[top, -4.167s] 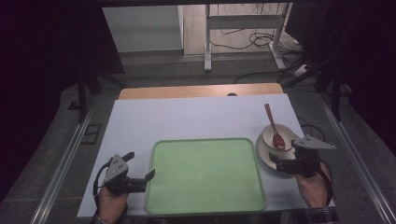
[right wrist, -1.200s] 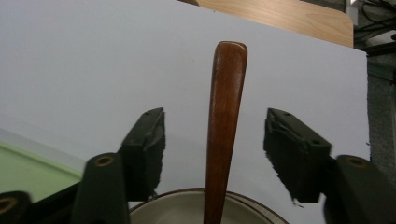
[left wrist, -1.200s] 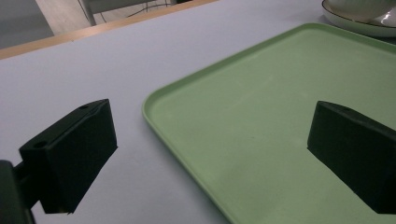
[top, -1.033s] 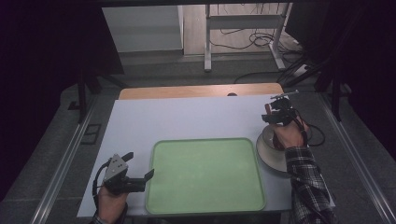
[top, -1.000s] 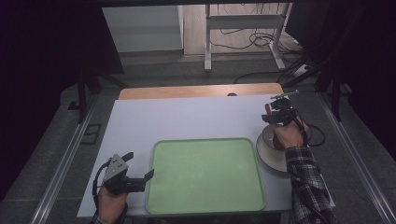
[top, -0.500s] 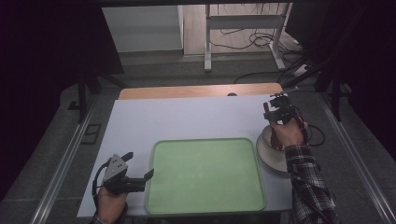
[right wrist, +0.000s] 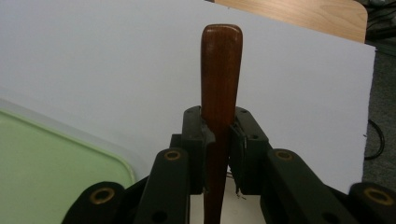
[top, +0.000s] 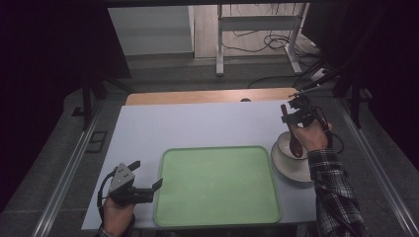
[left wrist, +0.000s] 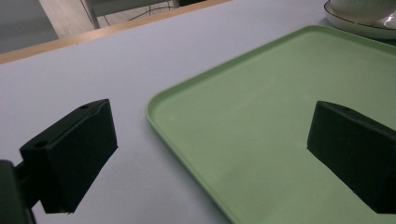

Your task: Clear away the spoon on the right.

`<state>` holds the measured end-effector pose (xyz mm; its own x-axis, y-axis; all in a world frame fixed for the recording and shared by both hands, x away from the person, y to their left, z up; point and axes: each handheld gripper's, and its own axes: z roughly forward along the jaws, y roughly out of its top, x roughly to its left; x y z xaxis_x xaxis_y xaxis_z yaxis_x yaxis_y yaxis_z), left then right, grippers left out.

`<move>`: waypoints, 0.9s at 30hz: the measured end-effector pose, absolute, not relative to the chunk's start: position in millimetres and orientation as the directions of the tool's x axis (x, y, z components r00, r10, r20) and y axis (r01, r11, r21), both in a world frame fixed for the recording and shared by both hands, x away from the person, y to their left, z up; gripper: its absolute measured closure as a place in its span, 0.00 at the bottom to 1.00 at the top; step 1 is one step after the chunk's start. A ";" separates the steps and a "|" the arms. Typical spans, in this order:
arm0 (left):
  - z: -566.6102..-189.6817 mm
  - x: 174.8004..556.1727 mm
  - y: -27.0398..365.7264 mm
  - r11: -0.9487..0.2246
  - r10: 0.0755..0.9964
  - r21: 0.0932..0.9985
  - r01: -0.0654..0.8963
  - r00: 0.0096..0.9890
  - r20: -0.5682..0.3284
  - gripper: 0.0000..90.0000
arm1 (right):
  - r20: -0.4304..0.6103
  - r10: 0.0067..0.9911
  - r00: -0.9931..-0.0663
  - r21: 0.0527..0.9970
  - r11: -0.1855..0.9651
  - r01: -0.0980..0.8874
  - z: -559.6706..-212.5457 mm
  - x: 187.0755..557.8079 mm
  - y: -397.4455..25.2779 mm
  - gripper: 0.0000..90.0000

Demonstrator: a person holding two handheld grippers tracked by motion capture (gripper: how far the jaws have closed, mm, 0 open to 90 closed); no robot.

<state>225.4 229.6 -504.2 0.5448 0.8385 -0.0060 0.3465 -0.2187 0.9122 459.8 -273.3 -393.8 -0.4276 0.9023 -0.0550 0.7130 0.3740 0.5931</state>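
At the left, the left gripper [top: 148,189] rests on the white tabletop [top: 197,123] just beside the near left corner of the green tray [top: 217,185], its fingers [left wrist: 74,149] spread wide apart with nothing between them; in the left gripper view one finger sits over bare tabletop and the other over the tray's empty floor. The tray carries nothing, so whatever is meant to go on it has not arrived. To the right of the tray stands a white bowl [top: 286,147] on a white plate [top: 291,170], both on the tabletop near the tray's right edge. Above them the right gripper [right wrist: 219,140] has its fingers clamped on the handle of a wooden spoon [right wrist: 221,70], with the spoon's lower end down at the bowl. By my reading, the grasp on the spoon is made, while carrying it over and laying it on the tray, and probably bringing the bowl and plate along, is left to do.
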 end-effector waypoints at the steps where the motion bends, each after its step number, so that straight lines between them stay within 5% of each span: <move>1: -504.2 225.3 229.6 -0.217 0.839 0.913 0.346 0.544 -0.007 0.02 | -0.056 0.900 -0.433 0.592 0.379 0.711 -388.3 458.6 -273.3 0.86; 27: -503.6 224.8 229.4 -0.215 0.840 0.916 0.340 0.542 -0.004 0.02 | 0.019 0.864 -0.503 0.546 0.412 0.730 -347.6 436.2 -264.4 0.86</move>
<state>224.8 229.4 -503.6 0.5420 0.8404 -0.0040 0.3398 -0.2147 0.9157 436.2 -264.4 -347.6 -0.5026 0.8643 0.0194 0.7297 0.4121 0.5457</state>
